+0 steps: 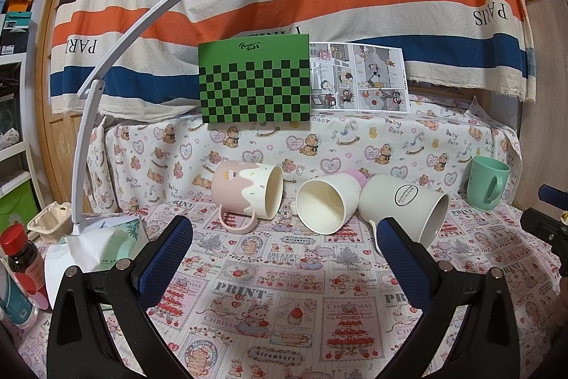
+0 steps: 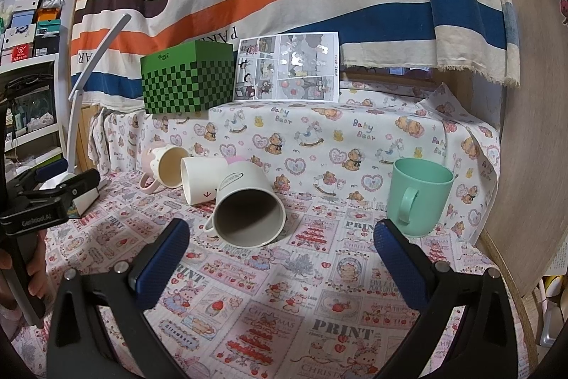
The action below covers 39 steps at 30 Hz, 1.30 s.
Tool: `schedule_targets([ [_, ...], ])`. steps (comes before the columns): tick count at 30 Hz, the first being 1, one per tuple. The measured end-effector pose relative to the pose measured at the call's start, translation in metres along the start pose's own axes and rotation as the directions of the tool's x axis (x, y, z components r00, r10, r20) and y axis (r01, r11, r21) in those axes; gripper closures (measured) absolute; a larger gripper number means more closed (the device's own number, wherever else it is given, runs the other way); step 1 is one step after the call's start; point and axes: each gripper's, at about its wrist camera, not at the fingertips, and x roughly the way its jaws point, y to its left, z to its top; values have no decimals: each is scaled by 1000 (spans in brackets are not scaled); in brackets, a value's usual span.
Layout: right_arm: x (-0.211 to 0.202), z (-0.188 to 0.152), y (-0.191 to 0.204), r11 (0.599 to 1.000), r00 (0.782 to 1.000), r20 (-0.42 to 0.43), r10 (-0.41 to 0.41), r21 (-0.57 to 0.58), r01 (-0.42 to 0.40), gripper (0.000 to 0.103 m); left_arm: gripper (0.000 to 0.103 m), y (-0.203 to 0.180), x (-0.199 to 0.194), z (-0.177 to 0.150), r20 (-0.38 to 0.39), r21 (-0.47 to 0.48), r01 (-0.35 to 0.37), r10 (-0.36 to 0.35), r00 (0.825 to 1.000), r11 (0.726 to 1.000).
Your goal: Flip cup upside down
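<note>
Three cups lie on their sides on the patterned cloth: a pink and cream mug, a plain cream cup, and a white mug with a round label. A mint green mug stands upright at the right. My left gripper is open and empty, a little short of the lying cups. My right gripper is open and empty, with the white mug's mouth between its fingers and the green mug beyond its right finger.
A green checkered box and a comic sheet stand on the raised ledge behind. A white desk lamp, a tissue pack and a red-capped bottle are at the left. A wooden panel bounds the right.
</note>
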Motion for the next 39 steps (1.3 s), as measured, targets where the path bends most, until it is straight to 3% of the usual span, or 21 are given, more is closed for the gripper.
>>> schedule_targets([
  [5, 1, 0, 0, 1000, 1000, -1, 6, 1, -6, 0, 0, 0, 0, 0, -1, 1, 1, -1, 1000, 1000],
  [8, 7, 0, -4, 997, 996, -35, 81, 16, -81, 0, 0, 1, 0, 0, 0, 0, 3, -3, 1000, 1000],
  [12, 13, 2, -7, 995, 993, -78, 91, 48, -88, 0, 0, 2, 0, 0, -1, -13, -1, 1, 1000, 1000],
  [16, 27, 27, -7, 980, 962, -197, 189, 100, -172, 0, 0, -1, 0, 0, -1, 0, 1, -1, 1000, 1000],
  [19, 44, 60, -5, 981, 946, -266, 187, 110, -162, 0, 0, 0, -1, -1, 4, -4, -2, 2, 1000, 1000],
  [22, 75, 97, 1, 963, 901, -342, 267, 109, -245, 0, 0, 0, 0, -1, -1, -1, -6, 6, 1000, 1000],
  [24, 101, 115, 11, 963, 871, -417, 259, 45, -265, 0, 0, 0, 1, -1, -5, 0, -5, 5, 1000, 1000],
  [26, 129, 124, 26, 945, 818, -520, 246, -57, -321, 0, 0, 0, 1, -1, -6, -2, -5, 5, 1000, 1000],
  [28, 160, 117, 43, 925, 763, -631, 141, -191, -329, 0, 0, 1, 1, -1, -5, -5, -13, 13, 1000, 1000],
  [30, 186, 107, 51, 909, 740, -672, 28, -290, -298, 0, 0, 1, 0, -2, -2, -9, -23, 23, 1000, 1000],
  [32, 212, 98, 49, 930, 680, -733, 2, -249, -272, 0, 0, 1, 2, -2, -7, -8, -19, 19, 1000, 1000],
  [33, 224, 94, 47, 945, 639, -769, 19, -195, -262, 0, 0, 1, 3, -2, -12, -6, -20, 20, 1000, 1000],
  [34, 232, 91, 46, 954, 617, -787, 25, -165, -249, 0, 0, 1, 3, -2, -14, -5, -21, 21, 1000, 1000],
  [39, 252, 83, 55, 963, 571, -820, 39, -122, -242, 1, 0, 0, 3, -2, -15, -5, -22, 21, 1000, 1000],
])
